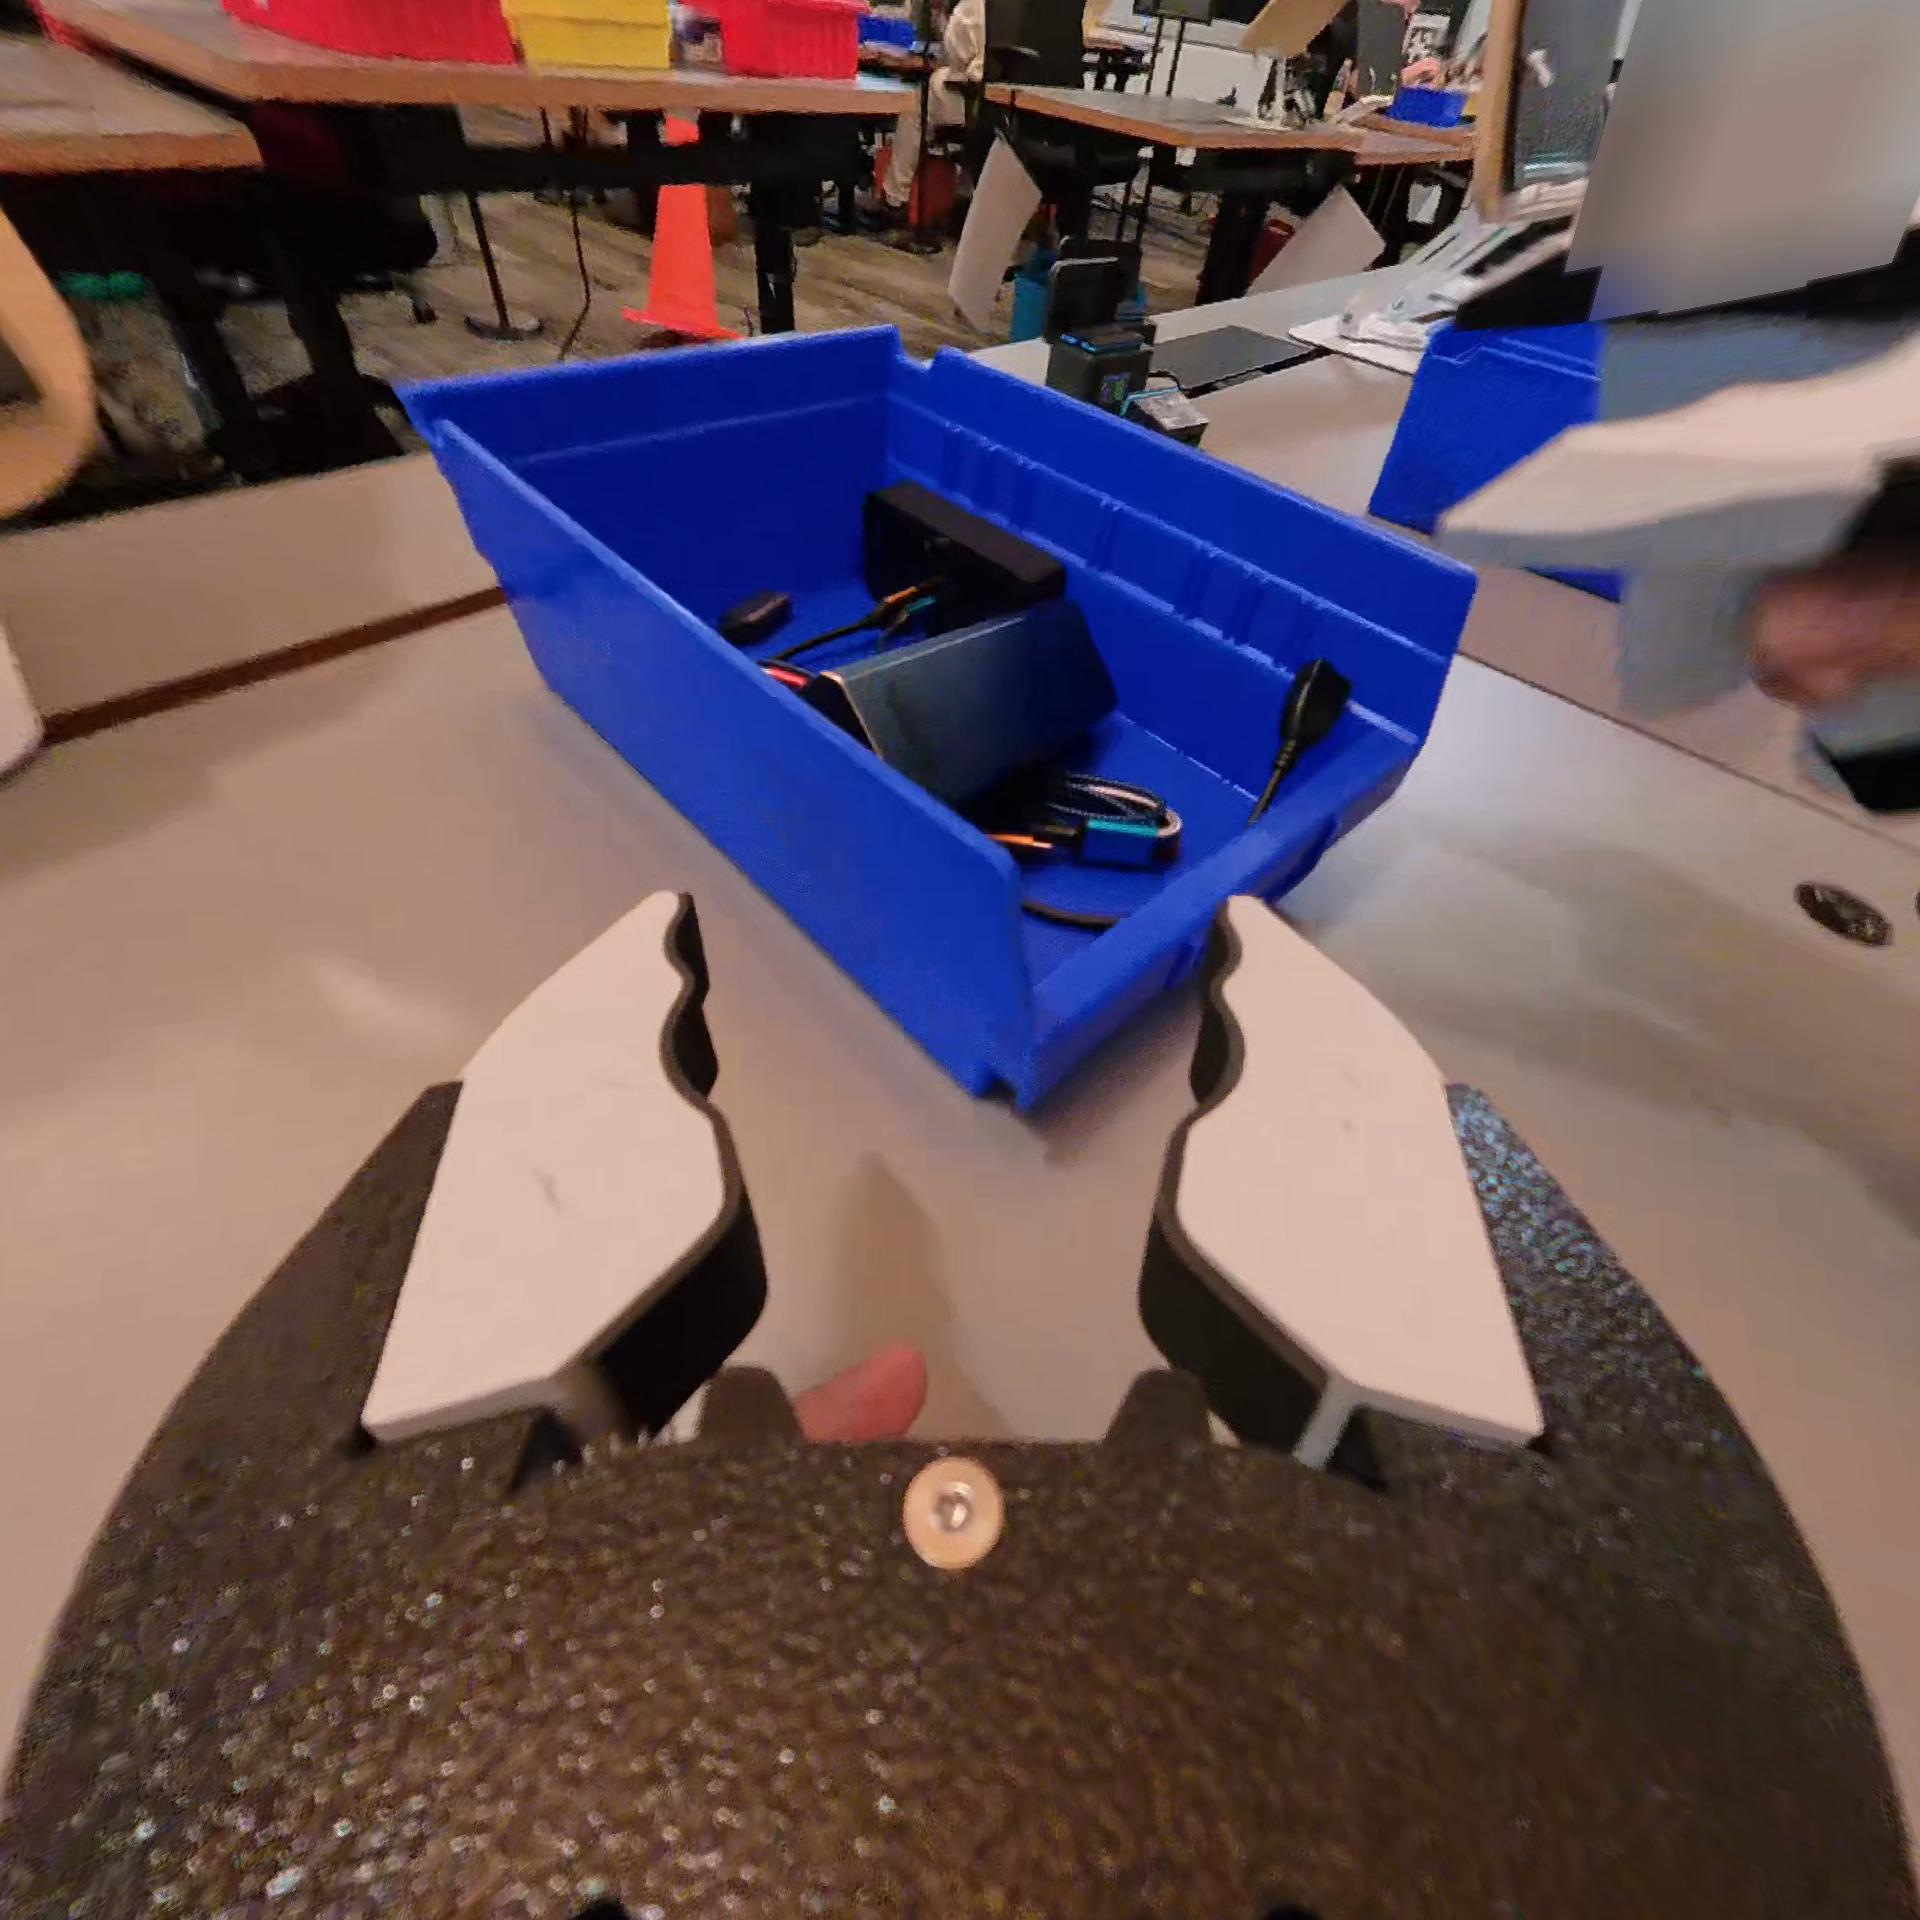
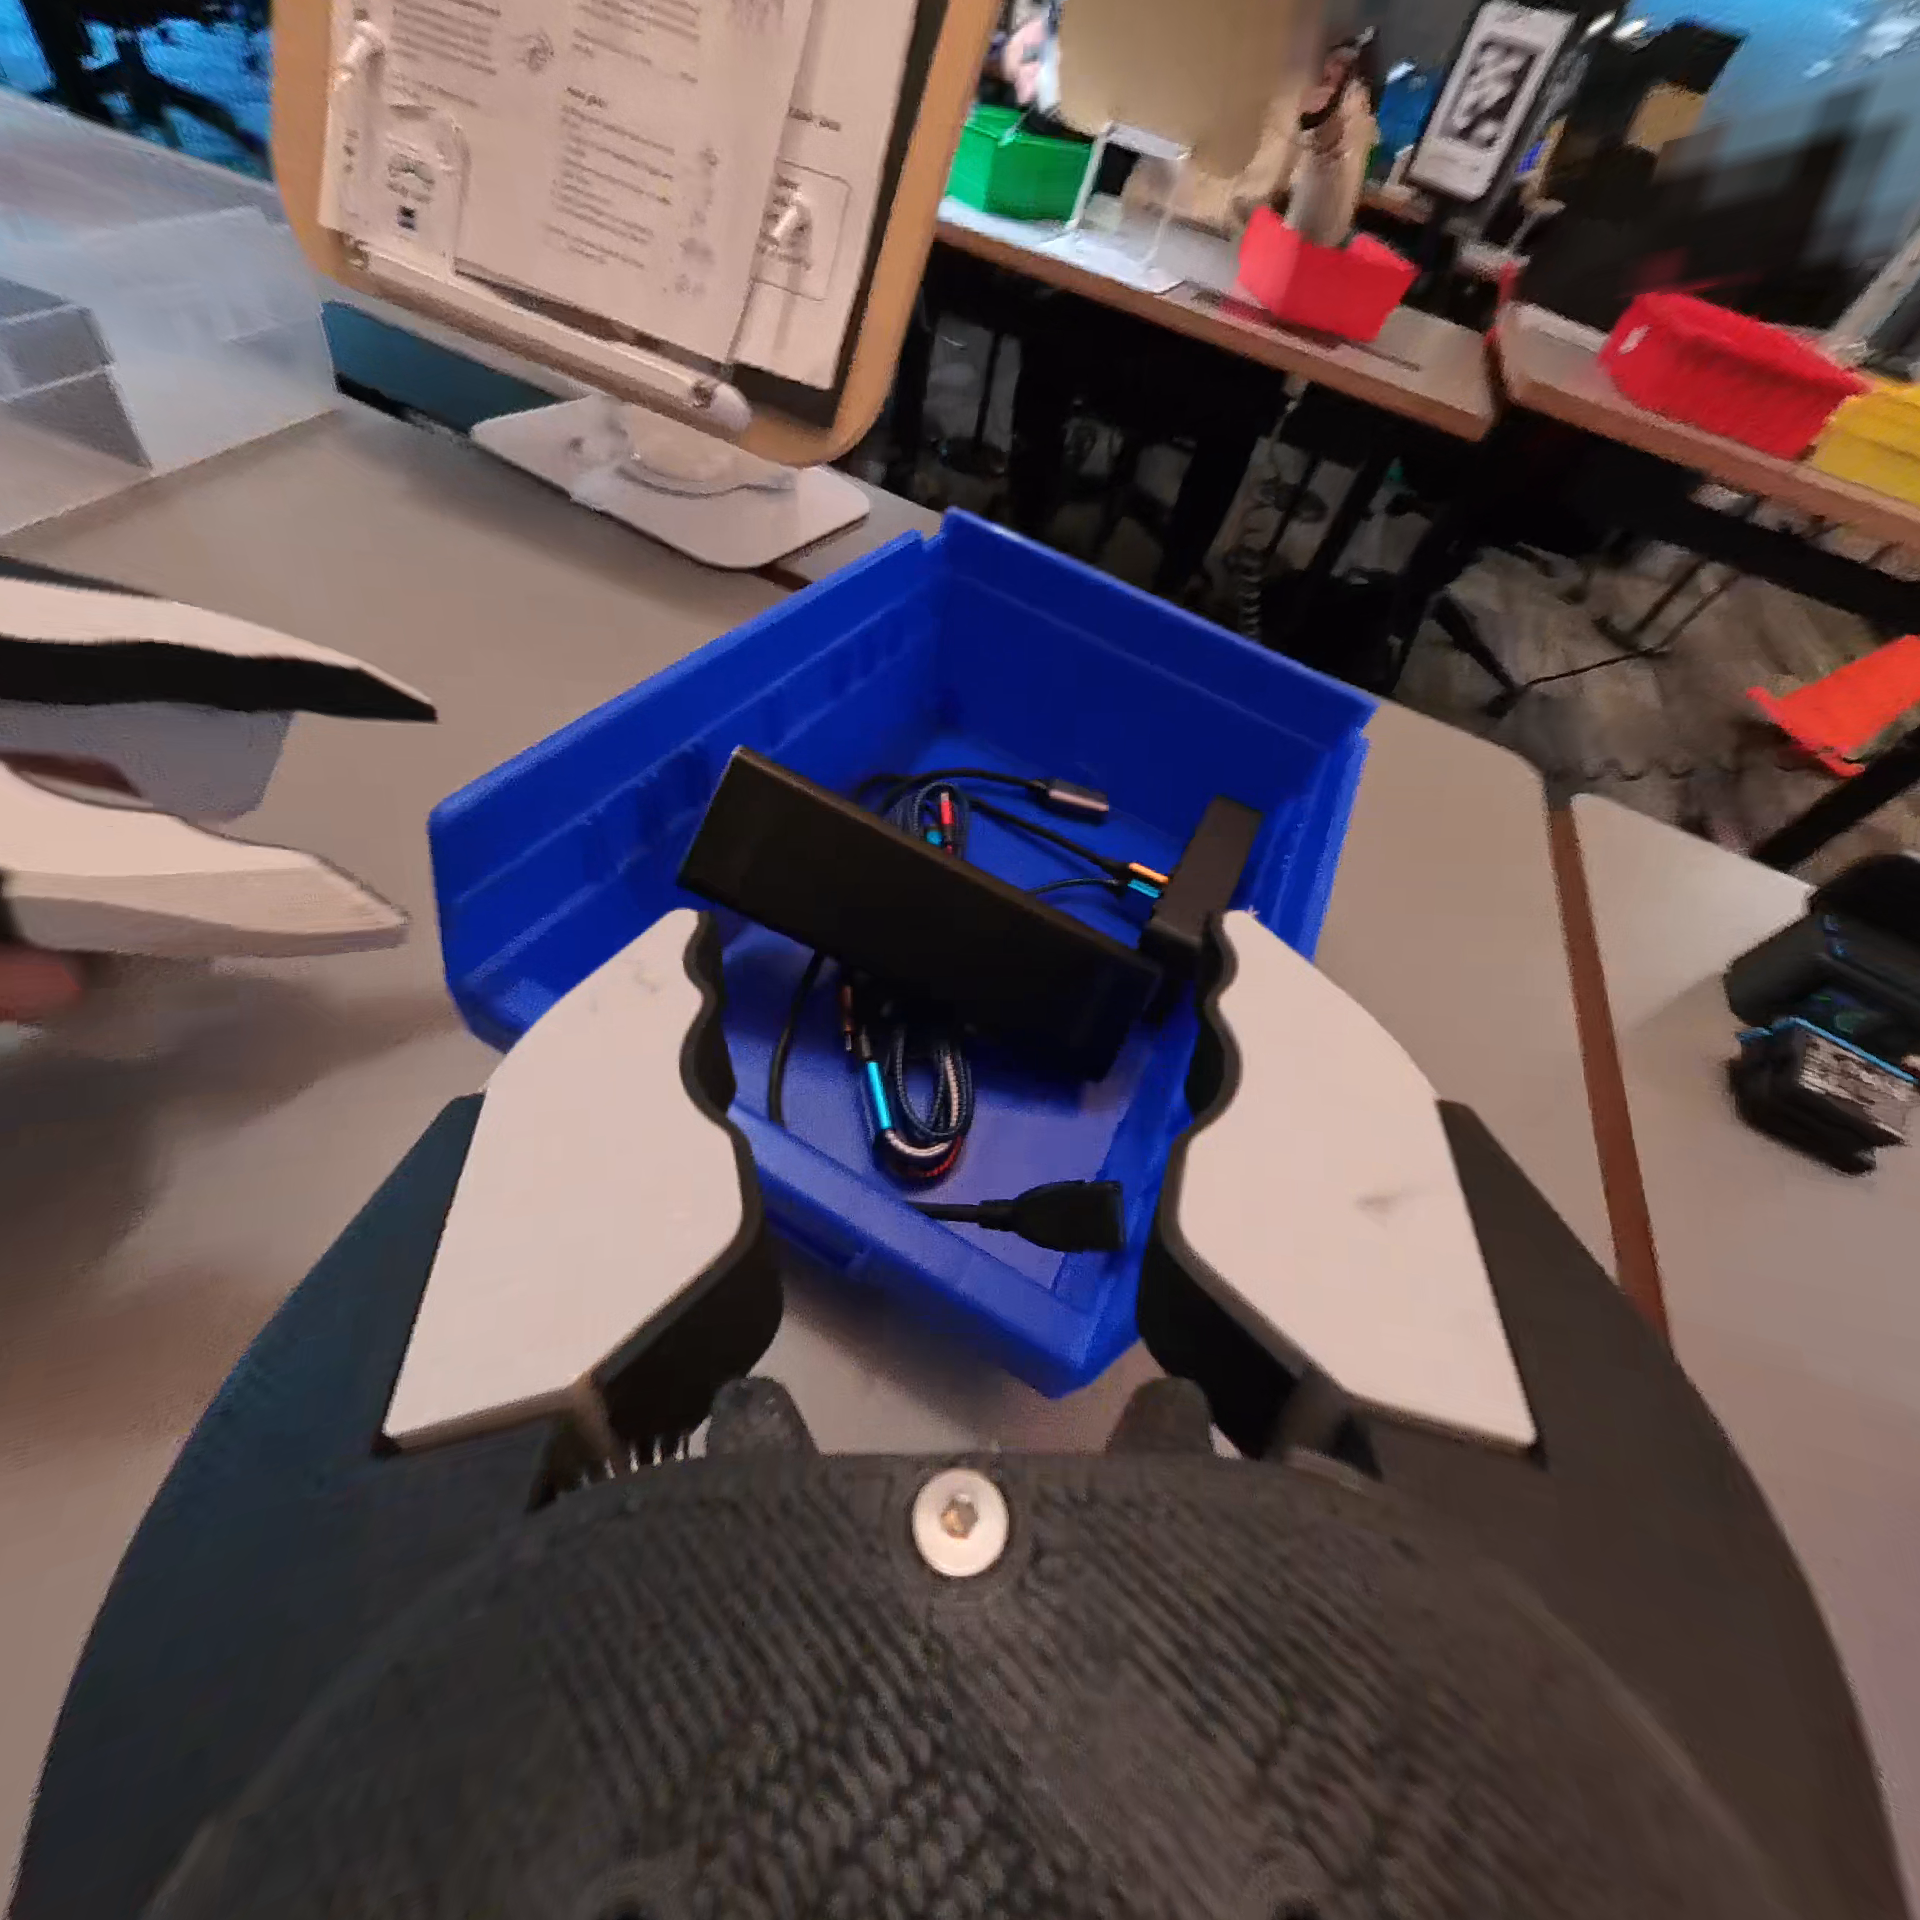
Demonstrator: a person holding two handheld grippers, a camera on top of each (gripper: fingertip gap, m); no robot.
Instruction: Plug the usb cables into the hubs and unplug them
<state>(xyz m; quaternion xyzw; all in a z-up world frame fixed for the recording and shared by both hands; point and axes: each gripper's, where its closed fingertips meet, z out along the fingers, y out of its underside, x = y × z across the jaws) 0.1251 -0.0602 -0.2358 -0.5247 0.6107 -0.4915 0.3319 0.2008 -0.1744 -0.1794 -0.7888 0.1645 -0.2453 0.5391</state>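
Note:
A blue bin [image 1: 790,831] stands on the grey table and also shows in the right wrist view [image 2: 582,831]. Inside it lie a large dark hub [image 1: 977,696], seen as a black slab in the right wrist view [image 2: 894,904], a smaller black hub [image 1: 956,545] [image 2: 1210,862], a coil of braided USB cables [image 1: 1117,826] [image 2: 925,1101] and a black cable end [image 1: 1311,698] [image 2: 1060,1214]. My left gripper [image 1: 956,935] is open and empty, just short of the bin's near corner. My right gripper [image 2: 956,935] is open and empty, above the bin's near side.
A board on a white stand [image 2: 665,260] holding papers stands behind the bin. A second blue bin [image 1: 1475,436] and black devices [image 1: 1101,364] [image 2: 1829,1029] sit to the side. An orange cone [image 1: 681,249] is on the floor beyond. The table has a seam [image 2: 1605,1060].

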